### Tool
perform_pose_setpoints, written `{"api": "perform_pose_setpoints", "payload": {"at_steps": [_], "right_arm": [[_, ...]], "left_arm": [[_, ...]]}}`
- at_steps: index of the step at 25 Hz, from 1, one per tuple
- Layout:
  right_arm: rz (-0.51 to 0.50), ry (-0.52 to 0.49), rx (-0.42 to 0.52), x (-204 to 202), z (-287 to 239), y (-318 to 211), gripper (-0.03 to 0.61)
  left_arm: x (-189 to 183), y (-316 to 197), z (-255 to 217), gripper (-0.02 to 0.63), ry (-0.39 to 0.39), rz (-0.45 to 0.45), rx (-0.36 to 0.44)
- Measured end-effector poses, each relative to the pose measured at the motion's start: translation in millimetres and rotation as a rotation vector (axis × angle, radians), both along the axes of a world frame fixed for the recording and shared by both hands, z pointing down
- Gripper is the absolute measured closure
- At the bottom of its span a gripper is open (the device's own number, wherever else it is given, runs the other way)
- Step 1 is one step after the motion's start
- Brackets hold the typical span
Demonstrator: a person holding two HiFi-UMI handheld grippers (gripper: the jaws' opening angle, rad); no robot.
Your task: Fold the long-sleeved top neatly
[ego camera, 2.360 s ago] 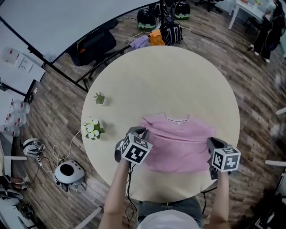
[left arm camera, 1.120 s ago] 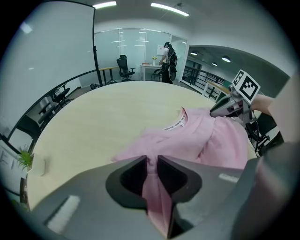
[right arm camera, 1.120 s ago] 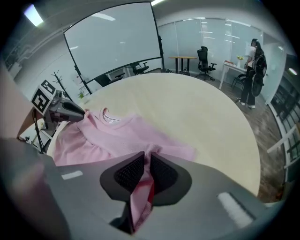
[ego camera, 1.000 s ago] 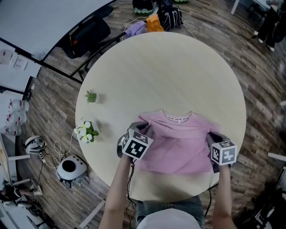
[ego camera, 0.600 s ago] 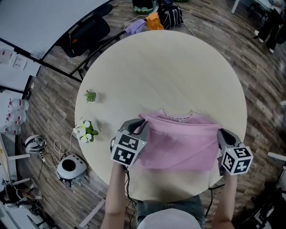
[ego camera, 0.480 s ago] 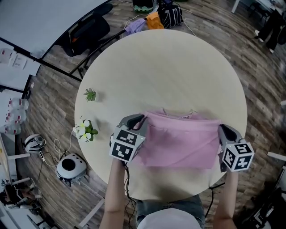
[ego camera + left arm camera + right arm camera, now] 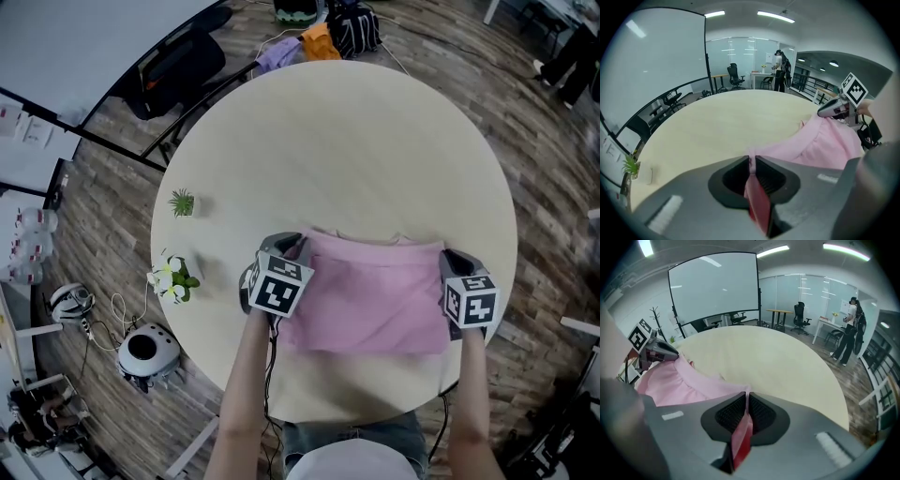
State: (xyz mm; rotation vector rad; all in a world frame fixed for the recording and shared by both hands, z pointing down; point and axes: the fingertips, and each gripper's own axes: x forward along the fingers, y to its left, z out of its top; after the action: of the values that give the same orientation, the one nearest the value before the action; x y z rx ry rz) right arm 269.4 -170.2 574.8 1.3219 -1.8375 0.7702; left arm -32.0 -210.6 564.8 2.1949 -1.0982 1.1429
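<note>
Top [image 7: 375, 300] has folded over, between left hand-held gripper [image 7: 294, 244] and right hand-held gripper [image 7: 449, 256].

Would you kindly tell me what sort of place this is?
Probably an open-plan office or lab: an office chair by a desk, a large projection screen, glass partitions and a round table.

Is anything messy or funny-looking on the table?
Nothing stands out. The pink top forms a fairly even rectangle on the table, with the left gripper and right gripper each shut on a far corner.
</note>
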Motion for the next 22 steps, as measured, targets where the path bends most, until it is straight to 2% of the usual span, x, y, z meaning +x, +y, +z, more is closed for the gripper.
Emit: {"api": "perform_pose_setpoints", "payload": {"at_steps": [7, 10, 14, 18, 22], "right_arm": [[0.002, 0.012, -0.02, 2, 20, 1, 0.523], [0.027, -0.014, 0.004, 4, 13, -1, 0.509], [0.074, -0.017, 0.074, 15, -10, -3, 0.503], [0.11, -0.014, 0.132, 25, -32, 0, 0.497], [0.126, -0.014, 0.171, 32, -52, 7, 0.486]], "left_arm": [[-2, -3, 17, 0.554, 0.018, -0.052, -0.026], [-8, -4, 10, 0.504, 0.025, -0.082, -0.01], [-17, -2, -12, 0.465, 0.029, -0.108, 0.032], [-25, 6, -43, 0.465, 0.03, -0.15, 0.105], [-16, 21, -75, 0.465, 0.074, -0.165, 0.167]]}}
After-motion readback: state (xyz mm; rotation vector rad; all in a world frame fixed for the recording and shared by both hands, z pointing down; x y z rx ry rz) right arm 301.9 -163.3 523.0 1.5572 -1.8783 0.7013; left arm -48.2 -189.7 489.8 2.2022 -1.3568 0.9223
